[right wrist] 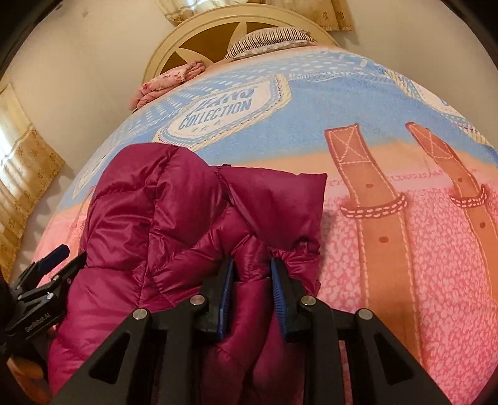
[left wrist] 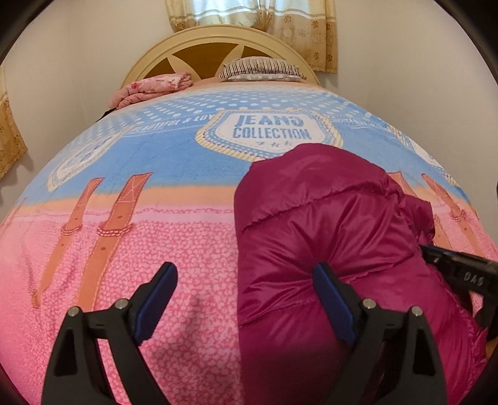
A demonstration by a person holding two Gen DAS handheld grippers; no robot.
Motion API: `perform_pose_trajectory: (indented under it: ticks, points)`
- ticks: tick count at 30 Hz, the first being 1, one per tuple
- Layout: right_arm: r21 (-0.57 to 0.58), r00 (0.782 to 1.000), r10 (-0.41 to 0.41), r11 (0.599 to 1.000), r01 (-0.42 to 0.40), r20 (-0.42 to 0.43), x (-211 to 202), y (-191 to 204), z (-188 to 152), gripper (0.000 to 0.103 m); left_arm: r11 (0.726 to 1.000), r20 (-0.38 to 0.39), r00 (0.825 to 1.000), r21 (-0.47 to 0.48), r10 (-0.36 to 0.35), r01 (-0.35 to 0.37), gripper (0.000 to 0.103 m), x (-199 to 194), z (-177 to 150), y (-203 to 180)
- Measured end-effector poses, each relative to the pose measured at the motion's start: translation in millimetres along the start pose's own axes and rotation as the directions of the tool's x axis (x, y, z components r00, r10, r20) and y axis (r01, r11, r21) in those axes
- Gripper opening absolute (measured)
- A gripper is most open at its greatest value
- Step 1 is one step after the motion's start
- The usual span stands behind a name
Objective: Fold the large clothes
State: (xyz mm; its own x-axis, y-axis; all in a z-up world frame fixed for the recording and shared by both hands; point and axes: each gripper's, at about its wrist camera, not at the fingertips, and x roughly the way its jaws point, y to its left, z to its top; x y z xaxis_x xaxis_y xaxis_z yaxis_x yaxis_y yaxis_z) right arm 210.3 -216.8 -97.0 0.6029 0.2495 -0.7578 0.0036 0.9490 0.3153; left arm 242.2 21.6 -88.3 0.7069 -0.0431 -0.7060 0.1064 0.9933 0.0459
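Note:
A magenta puffer jacket [left wrist: 326,224] lies bunched on the bed; it also shows in the right wrist view [right wrist: 162,218]. My left gripper [left wrist: 246,280] is open, its fingers wide apart at the jacket's left edge, the right finger [left wrist: 330,299] against the fabric, nothing held. My right gripper [right wrist: 252,280] is shut on a fold of the jacket near its right side. The right gripper shows in the left wrist view [left wrist: 460,271] at the jacket's right edge. The left gripper shows in the right wrist view [right wrist: 46,274] at the jacket's left.
The bed is covered by a pink and blue "Jeans Collection" blanket [left wrist: 124,249]. A striped pillow [left wrist: 261,68] and a folded pink cloth [left wrist: 149,88] lie by the cream headboard [left wrist: 202,40]. Curtains [left wrist: 298,28] hang behind.

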Motion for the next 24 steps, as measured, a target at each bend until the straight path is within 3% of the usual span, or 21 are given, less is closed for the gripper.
perform_pose_trajectory:
  ticks: [2, 4, 6, 9, 11, 12, 13, 15, 17, 19, 21, 22, 24]
  points:
    - [0.018, 1.000, 0.014, 1.000, -0.014, 0.017, -13, 1, 2, 0.028, 0.999, 0.017, 0.999, 0.017, 0.028, -0.028, 0.092, -7, -1, 2]
    - [0.045, 0.994, 0.064, 0.997, -0.069, 0.093, -41, 0, 1, 0.043, 0.997, 0.039, 0.997, 0.035, 0.071, -0.073, 0.095, -14, -2, 5]
    - [0.052, 0.982, 0.100, 0.993, -0.109, 0.163, -63, -1, -2, 0.089, 0.995, 0.059, 0.994, 0.035, 0.094, -0.096, 0.099, -20, -2, 10]
    - [0.044, 0.966, 0.144, 0.987, -0.157, 0.216, -87, -2, -8, 0.092, 0.999, 0.092, 0.995, -0.022, 0.040, -0.038, 0.102, -33, 2, 28]
    - [0.050, 0.971, 0.143, 0.987, -0.155, 0.191, -86, -7, -9, 0.092, 0.988, 0.099, 0.991, -0.114, -0.091, 0.103, 0.103, -37, 5, 46]
    - [0.057, 0.978, 0.127, 0.989, -0.138, 0.168, -80, -11, -11, 0.092, 0.960, 0.095, 0.976, -0.184, -0.197, 0.212, 0.103, -34, 6, 58]
    - [0.061, 0.981, 0.119, 0.990, -0.129, 0.154, -76, -14, -13, 0.092, 0.936, 0.088, 0.962, -0.227, -0.257, 0.271, 0.103, -31, 7, 65]
    - [0.075, 0.984, 0.122, 0.988, -0.133, 0.129, -66, -18, -16, 0.092, 0.849, 0.071, 0.915, -0.351, -0.397, 0.396, 0.103, -14, 3, 80]
    - [0.076, 0.983, 0.142, 0.986, -0.152, 0.114, -53, -20, -17, 0.092, 0.816, 0.045, 0.900, -0.404, -0.434, 0.414, 0.103, 5, -2, 83]
    - [0.064, 0.988, 0.134, 0.988, -0.139, 0.083, -37, -20, -19, 0.092, 0.817, 0.002, 0.895, -0.406, -0.446, 0.409, 0.103, 19, -8, 75]
    - [0.062, 0.988, 0.147, 0.987, -0.149, 0.045, -18, -20, -21, 0.092, 0.800, -0.028, 0.869, -0.406, -0.494, 0.441, 0.103, 33, -18, 65]
    - [0.074, 0.985, 0.166, 0.983, -0.168, 0.034, -12, -22, -23, 0.092, 0.787, -0.027, 0.856, -0.410, -0.516, 0.461, 0.103, 37, -21, 60]
    - [0.071, 0.981, 0.178, 0.980, -0.184, 0.074, -7, -21, -27, 0.092, 0.781, 0.000, 0.851, -0.398, -0.525, 0.481, 0.103, 38, -23, 56]
